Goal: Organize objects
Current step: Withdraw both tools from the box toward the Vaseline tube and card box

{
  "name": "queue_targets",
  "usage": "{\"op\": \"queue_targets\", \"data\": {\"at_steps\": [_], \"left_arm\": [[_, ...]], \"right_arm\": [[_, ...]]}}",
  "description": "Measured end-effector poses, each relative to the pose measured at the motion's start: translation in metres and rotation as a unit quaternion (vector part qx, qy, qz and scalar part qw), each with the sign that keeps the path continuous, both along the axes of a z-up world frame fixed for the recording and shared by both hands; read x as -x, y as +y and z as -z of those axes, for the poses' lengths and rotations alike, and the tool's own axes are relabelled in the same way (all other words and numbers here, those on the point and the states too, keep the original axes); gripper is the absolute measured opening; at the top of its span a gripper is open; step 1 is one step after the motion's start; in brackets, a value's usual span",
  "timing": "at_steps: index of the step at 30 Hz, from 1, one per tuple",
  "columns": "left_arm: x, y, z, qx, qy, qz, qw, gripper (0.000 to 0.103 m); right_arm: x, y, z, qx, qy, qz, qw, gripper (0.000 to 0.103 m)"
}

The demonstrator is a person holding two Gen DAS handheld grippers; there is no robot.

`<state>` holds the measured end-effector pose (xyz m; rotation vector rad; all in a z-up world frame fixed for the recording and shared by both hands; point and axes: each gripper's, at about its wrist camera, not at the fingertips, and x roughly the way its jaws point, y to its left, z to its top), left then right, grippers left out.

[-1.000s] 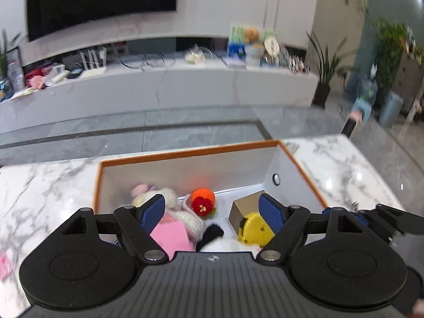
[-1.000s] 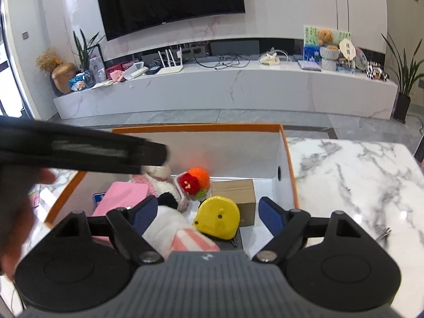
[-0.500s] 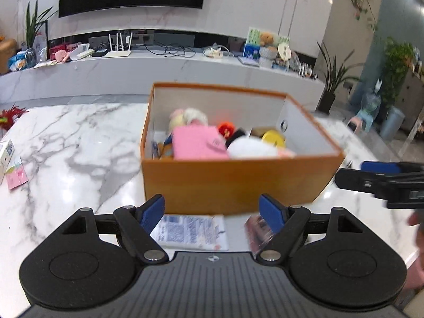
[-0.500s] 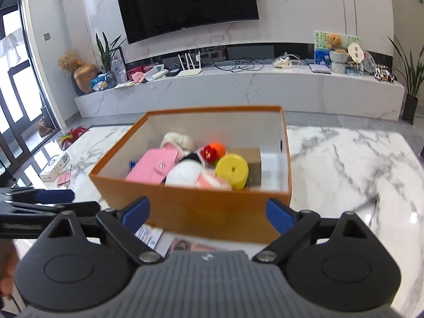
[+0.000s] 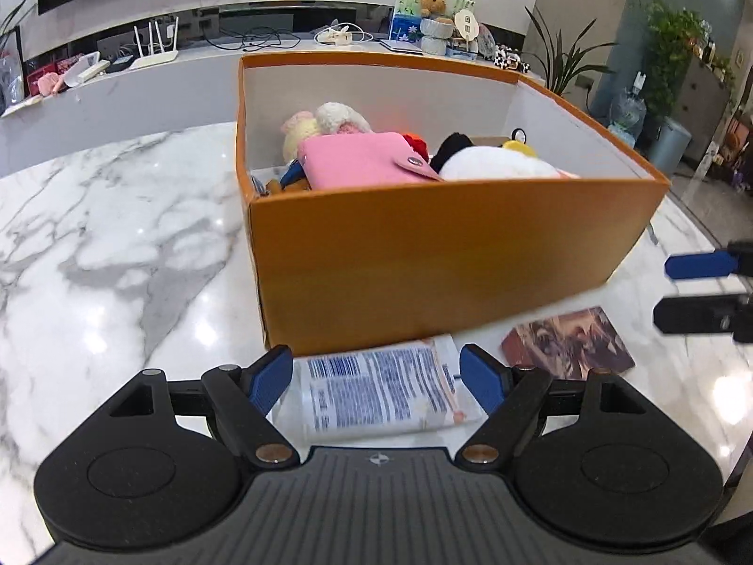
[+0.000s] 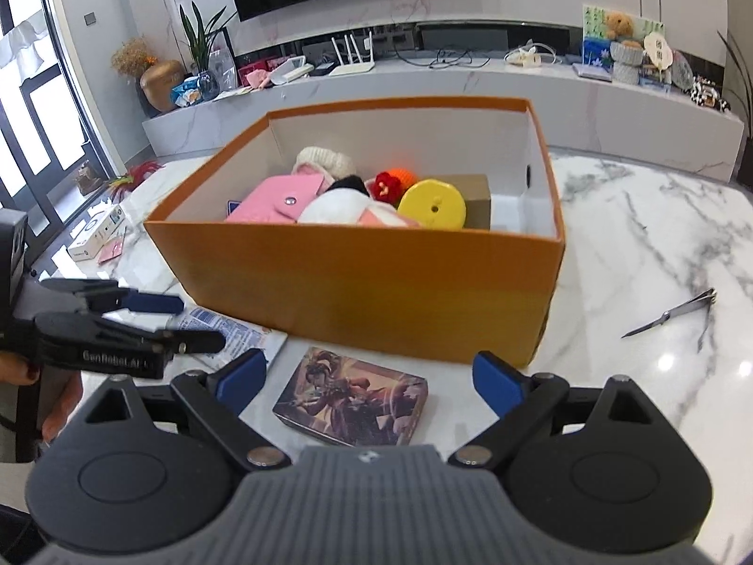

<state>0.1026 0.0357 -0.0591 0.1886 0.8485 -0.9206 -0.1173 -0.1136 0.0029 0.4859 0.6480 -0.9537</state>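
Observation:
An orange box (image 5: 447, 254) (image 6: 367, 282) stands on the marble table, holding a pink wallet (image 5: 362, 160), plush toys (image 5: 499, 165), a yellow tape measure (image 6: 432, 205) and a small brown carton (image 6: 475, 202). In front of it lie a white printed packet (image 5: 376, 391) and an illustrated card box (image 6: 353, 398) (image 5: 567, 346). My left gripper (image 5: 376, 376) is open and empty over the packet. My right gripper (image 6: 372, 379) is open and empty over the card box.
Nail clippers (image 6: 673, 313) lie on the table right of the box. A small white carton (image 6: 96, 233) and a pink card (image 6: 110, 250) lie far left. A long TV console (image 6: 447, 89) stands behind the table.
Both grippers have pulled back out of the box and lowered toward the table in front of it. The packet and card box have come into view.

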Motion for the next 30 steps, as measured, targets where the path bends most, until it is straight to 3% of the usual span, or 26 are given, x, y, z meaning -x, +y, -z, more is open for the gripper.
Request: {"op": "queue_targets", "data": {"at_steps": [6,9,16,19,25,30], "left_arm": [[-0.006,-0.008,0.012,-0.036,0.002,0.006,0.9993,0.095],[-0.006,-0.007,0.019,-0.053,0.033,0.016,0.9980,0.095],[0.021,-0.003,0.013,-0.060,0.068,0.089,0.9919,0.095],[0.037,-0.009,0.014,-0.075,0.053,0.116,0.9891,0.095],[0.054,-0.022,0.016,-0.109,-0.003,0.124,0.9863,0.095],[0.044,-0.019,0.017,-0.112,-0.004,0.063,0.9916,0.095]], "right_arm": [[-0.005,-0.005,0.004,-0.012,-0.007,-0.005,1.000,0.095],[-0.006,-0.004,0.005,-0.013,-0.004,-0.007,1.000,0.095],[0.002,-0.002,0.005,-0.012,0.001,0.000,1.000,0.095],[0.005,-0.003,0.009,-0.017,0.008,0.000,1.000,0.095],[-0.008,0.001,0.022,0.007,0.046,-0.108,0.993,0.096],[-0.019,0.000,0.031,0.027,0.065,-0.171,0.983,0.096]]}}
